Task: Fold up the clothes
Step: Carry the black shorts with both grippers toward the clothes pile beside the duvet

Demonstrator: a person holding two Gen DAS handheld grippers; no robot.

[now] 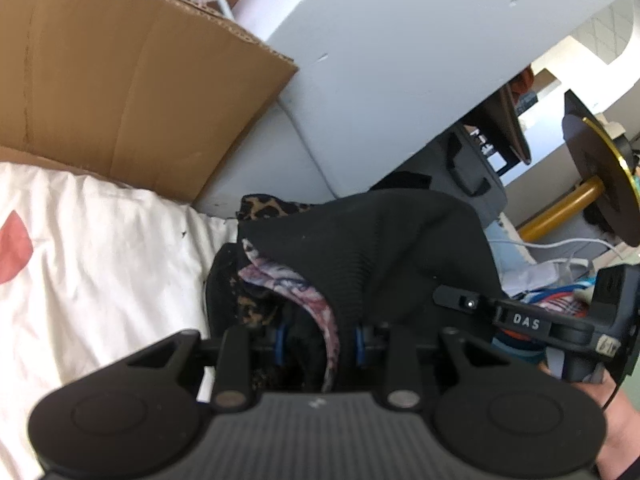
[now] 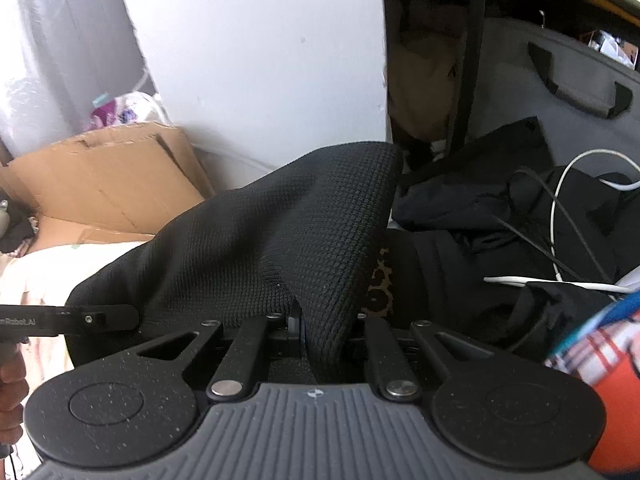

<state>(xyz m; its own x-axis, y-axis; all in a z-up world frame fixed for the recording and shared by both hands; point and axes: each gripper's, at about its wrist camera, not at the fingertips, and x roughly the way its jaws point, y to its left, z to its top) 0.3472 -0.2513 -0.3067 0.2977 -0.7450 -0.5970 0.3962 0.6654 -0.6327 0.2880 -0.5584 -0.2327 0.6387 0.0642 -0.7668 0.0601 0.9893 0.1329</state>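
A black knit garment (image 1: 380, 240) is lifted above the bed, bunched with a pink patterned cloth (image 1: 296, 292) and leopard-print fabric (image 1: 268, 208). My left gripper (image 1: 320, 346) is shut on this bundle, with dark and pink fabric packed between its blue pads. In the right wrist view the same black knit garment (image 2: 280, 220) drapes up from my right gripper (image 2: 324, 328), which is shut on a fold of it. A strip of leopard print (image 2: 378, 280) shows beside that fold. Each gripper appears at the edge of the other's view: right gripper (image 1: 520, 320), left gripper (image 2: 80, 318).
A white bedsheet (image 1: 100, 260) lies at the left, with an open cardboard box (image 1: 140, 80) behind it against a pale wall. To the right are a pile of dark clothes (image 2: 480, 208), white cables (image 2: 560, 200), a grey bag (image 2: 560, 80) and a gold-legged stool (image 1: 568, 204).
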